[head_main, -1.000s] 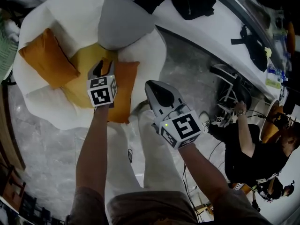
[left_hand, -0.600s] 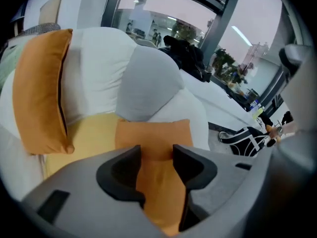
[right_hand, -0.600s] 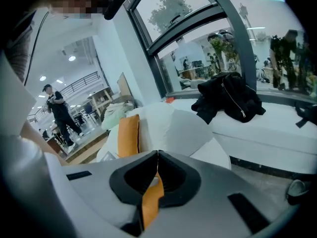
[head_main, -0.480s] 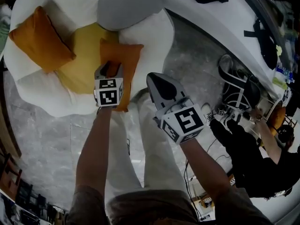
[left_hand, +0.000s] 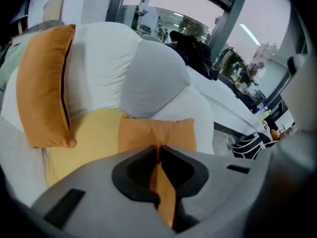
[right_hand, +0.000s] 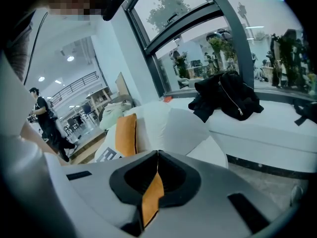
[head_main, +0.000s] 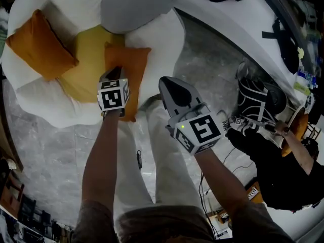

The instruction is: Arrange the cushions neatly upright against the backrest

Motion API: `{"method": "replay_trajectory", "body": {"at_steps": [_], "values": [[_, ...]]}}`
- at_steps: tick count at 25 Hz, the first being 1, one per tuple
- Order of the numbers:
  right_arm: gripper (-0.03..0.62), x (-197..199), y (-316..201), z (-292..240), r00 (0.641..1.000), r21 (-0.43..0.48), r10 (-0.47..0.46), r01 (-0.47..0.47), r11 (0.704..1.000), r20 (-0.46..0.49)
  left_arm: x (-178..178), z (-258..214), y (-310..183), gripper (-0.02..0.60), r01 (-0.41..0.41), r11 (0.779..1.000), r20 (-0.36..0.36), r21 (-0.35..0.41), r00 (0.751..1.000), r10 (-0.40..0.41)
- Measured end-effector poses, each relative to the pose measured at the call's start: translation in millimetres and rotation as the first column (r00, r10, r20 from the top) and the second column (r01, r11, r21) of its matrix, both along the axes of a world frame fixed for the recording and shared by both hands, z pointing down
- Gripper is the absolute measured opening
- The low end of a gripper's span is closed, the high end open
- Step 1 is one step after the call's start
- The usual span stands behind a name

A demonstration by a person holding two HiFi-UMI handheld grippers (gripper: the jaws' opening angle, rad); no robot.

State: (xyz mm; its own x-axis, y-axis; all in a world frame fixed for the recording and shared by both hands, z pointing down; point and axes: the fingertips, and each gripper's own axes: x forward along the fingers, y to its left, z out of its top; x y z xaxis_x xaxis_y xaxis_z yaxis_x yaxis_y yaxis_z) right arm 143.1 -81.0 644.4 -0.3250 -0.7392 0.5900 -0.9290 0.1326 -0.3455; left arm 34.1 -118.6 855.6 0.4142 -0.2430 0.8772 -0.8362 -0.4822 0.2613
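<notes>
Cushion (head_main: 129, 65) in orange lies flat across the front right of the yellow seat (head_main: 88, 54). Its near end overhangs the front of the white chair (head_main: 157, 39), well short of the grey backrest (head_main: 129, 9). The left gripper (left_hand: 158, 153) is closing its jaws on that near end, with the fabric pinched between them. The step in hand looks like the grab that comes before the lift. The next move, as I judge it, calls for a firm hold, then a lift and swing toward the backrest, tipping the cushion upright without dragging it off the seat. A second cushion (head_main: 38, 47) already leans against the chair's left side. The right gripper (right_hand: 158, 156) hangs over the floor (head_main: 212, 85) beside the chair, jaws together and clamped on nothing. Against a second ago, the cushion lies in the same spot on the seat. The left jaws have gone from wide apart to nearly together, and the right gripper keeps its place. A person in black (head_main: 273, 173) at the right has moved lower and further right.
</notes>
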Motion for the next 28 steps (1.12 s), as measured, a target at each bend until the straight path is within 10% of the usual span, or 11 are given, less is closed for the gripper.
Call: {"method": "replay_trajectory", "body": {"at_steps": [15, 28], "values": [[0.02, -10, -22, -12, 1.0, 0.008, -0.028, 0.028, 1.0, 0.008, -7, -21, -5, 0.006, 0.031, 0.999, -0.016, -0.035, 0.999, -0.031], [0.02, -28, -67, -76, 0.997, 0.08, -0.072, 0.071, 0.994, 0.001, -23, -123, -102, 0.008, 0.12, 0.986, -0.071, 0.113, 0.991, -0.113]]}}
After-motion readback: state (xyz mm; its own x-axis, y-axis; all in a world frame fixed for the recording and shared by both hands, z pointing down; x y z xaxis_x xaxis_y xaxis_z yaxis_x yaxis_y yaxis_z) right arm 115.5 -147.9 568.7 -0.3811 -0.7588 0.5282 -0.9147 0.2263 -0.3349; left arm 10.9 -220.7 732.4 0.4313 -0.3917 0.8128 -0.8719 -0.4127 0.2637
